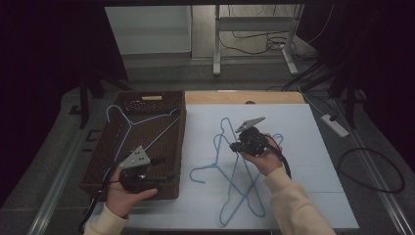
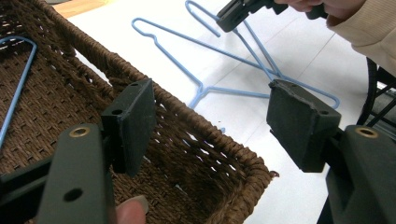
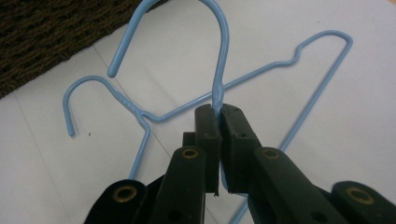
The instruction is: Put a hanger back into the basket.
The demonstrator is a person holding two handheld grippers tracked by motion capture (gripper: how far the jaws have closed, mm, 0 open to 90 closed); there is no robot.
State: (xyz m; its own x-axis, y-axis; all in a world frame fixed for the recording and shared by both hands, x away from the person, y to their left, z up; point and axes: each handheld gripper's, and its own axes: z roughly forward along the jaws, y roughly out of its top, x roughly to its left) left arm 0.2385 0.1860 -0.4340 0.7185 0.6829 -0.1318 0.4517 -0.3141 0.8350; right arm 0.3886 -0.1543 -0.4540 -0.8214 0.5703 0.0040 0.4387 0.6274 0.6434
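Note:
Overlapping blue wire hangers (image 1: 235,181) lie crossed on the white table top. My right gripper (image 1: 235,146) is shut on the twisted neck of one blue hanger (image 3: 219,70), just below its hook. A second hanger's hook (image 3: 121,100) lies beside it to the left. Another blue hanger (image 1: 129,125) rests inside the brown wicker basket (image 1: 182,142) at the left. My left gripper (image 1: 164,168) hovers open over the basket's near right corner, its jaws wide apart with nothing between them (image 2: 215,116).
The basket's woven rim (image 2: 116,65) runs diagonally under the left jaws. The white table top (image 1: 313,161) spreads right of the hangers. A wooden strip (image 1: 244,97) edges the far side, and cables and a power strip (image 1: 335,125) lie on the floor beyond.

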